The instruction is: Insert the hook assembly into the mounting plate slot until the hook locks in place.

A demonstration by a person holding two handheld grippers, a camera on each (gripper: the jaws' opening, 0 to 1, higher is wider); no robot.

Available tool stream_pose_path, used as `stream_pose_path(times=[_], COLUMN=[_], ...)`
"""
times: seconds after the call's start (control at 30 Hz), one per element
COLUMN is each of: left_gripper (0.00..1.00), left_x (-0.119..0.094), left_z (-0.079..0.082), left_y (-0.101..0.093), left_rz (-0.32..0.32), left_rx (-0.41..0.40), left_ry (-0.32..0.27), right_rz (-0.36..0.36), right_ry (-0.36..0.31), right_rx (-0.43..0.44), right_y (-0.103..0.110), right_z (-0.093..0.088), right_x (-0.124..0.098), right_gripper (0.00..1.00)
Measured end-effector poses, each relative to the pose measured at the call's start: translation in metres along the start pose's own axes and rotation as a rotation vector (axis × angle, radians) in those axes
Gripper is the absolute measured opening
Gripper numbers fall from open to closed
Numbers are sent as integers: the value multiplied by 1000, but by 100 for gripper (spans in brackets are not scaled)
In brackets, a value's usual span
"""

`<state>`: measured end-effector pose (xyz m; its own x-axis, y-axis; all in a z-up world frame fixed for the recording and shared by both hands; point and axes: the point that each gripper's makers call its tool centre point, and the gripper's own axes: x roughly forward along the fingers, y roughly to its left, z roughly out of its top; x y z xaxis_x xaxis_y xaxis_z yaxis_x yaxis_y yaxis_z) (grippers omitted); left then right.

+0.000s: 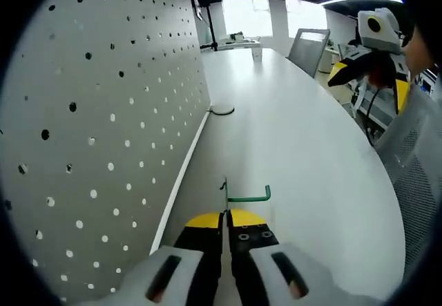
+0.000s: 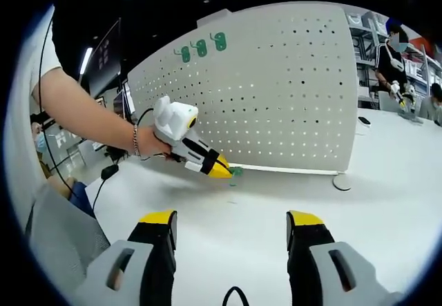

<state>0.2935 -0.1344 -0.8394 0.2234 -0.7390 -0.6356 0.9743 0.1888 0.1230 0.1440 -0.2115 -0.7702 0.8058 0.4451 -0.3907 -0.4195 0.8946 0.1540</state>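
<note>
Left gripper view, left to right. We see one white pegboard standing upright along the left edge of one white table, its face dotted with round holes. At the board's foot, farther along, lies one small dark ring-shaped item on the table; we cannot tell what it is. At the bottom centre, the left gripper has its two yellow-tipped jaws pressed together on one green hook. The hook's thin stem stands up from the jaw tips, and its arm runs off to the right, ending in a short upturned tip. It is held just beside the pegboard's base, above the table. At upper right we note the right gripper, raised well apart from the board.

Right gripper view, left to right. A person's hand holds the left gripper, its yellow tips closed on the green hook right at the lower edge of the pegboard. We count three green hooks already hanging in a row near the board's top left. One round disc lies at the board's foot on the table. The right gripper has its jaws spread wide, with nothing between them.
</note>
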Motion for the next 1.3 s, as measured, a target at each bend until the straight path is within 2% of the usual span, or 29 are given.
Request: stream_pose_path(times=[0.17, 0.23, 0.6, 0.67, 0.9, 1.3], left_gripper=[2, 2, 2, 2, 2, 2], left_x=[-8, -12, -29, -32, -49, -72], left_z=[8, 11, 13, 16, 24, 28], left_y=[5, 7, 3, 4, 2, -4], left_rz=[27, 47, 85, 90, 116, 160], left_rx=[-7, -40, -52, -79, -79, -109], left_ry=[-36, -56, -98, -117, -162, -219], right_rz=[6, 8, 9, 10, 12, 20], right_ry=[-9, -12, -32, -33, -41, -60], right_rx=[2, 0, -4, -5, -10, -16], right_y=[2, 2, 4, 4, 6, 13], right_z=[4, 5, 14, 15, 17, 23], right_x=[1, 2, 4, 4, 3, 3], right_gripper=[61, 61, 61, 61, 61, 61])
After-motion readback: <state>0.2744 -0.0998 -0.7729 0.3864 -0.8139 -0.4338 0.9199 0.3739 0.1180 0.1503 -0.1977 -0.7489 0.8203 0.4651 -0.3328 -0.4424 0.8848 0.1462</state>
